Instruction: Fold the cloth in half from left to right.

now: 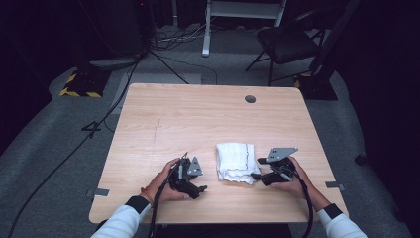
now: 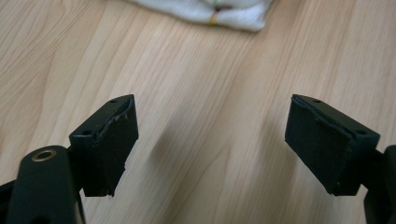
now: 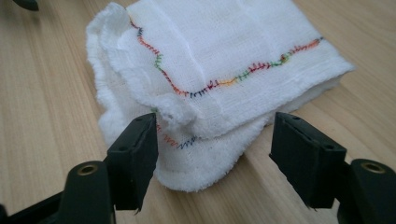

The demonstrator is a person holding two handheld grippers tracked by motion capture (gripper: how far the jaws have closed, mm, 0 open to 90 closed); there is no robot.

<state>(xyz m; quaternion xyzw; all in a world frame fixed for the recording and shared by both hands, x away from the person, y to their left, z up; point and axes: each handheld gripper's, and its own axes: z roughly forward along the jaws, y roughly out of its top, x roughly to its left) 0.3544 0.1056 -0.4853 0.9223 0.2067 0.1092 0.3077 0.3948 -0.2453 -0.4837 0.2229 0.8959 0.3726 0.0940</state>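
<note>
A folded white cloth (image 1: 236,162) lies flat on the wooden desk (image 1: 198,119), toward the near edge and right of its middle, with a hand-held gripper on either side. The right gripper (image 1: 257,168) sits at the cloth's right side, its fingers (image 3: 133,156) spread wide around the nearest corner of the stack without pressing on it; from the right gripper view, the corner lies between the pads and the layers rest loose. That looks like a fold just set down or about to be taken up, not a grip. The left gripper (image 1: 200,187) stands apart from the cloth's left side, nearer the desk's near edge, and its fingers (image 2: 112,140) are likewise wide apart with nothing but bare wood between them.

The high view gives the layout: cloth squared up, both hands low at the near edge, a grommet hole (image 1: 250,99) far off by the back edge. The right gripper view adds what the high view cannot resolve: a multicoloured stitched hem (image 3: 210,84) running across the top layer, several layers stacked unevenly, and one small corner curled up. The left gripper view catches a strip of the cloth's edge (image 2: 210,11) at the top, confirming the gap between that gripper and the cloth.
</note>
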